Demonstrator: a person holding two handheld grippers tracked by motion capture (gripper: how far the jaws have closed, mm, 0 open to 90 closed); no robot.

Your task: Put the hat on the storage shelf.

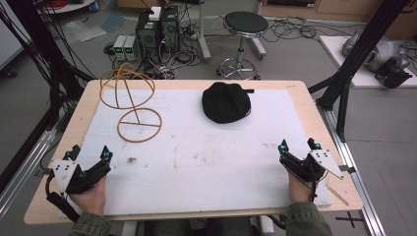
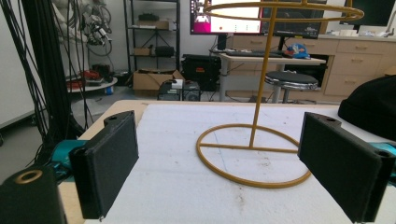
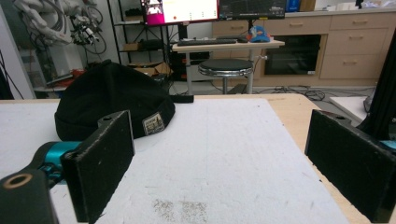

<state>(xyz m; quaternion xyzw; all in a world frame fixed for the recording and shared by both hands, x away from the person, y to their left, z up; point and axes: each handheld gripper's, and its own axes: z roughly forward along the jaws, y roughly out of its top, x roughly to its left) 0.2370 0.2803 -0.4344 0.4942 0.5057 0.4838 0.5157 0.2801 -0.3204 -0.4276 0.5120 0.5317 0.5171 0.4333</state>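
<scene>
My right hand-held gripper (image 1: 298,145) stands wide open and empty, as does my left hand-held gripper (image 1: 90,152). The black beanie (image 1: 226,102) lies on the tabletop (image 1: 196,152) right of the wire stand (image 1: 134,101), ahead-left of and nearer my right.

The left gripper view crops the black hat (image 2: 373,107) at its right edge; the wire stand's (image 2: 261,93) top ring runs off the frame.
</scene>
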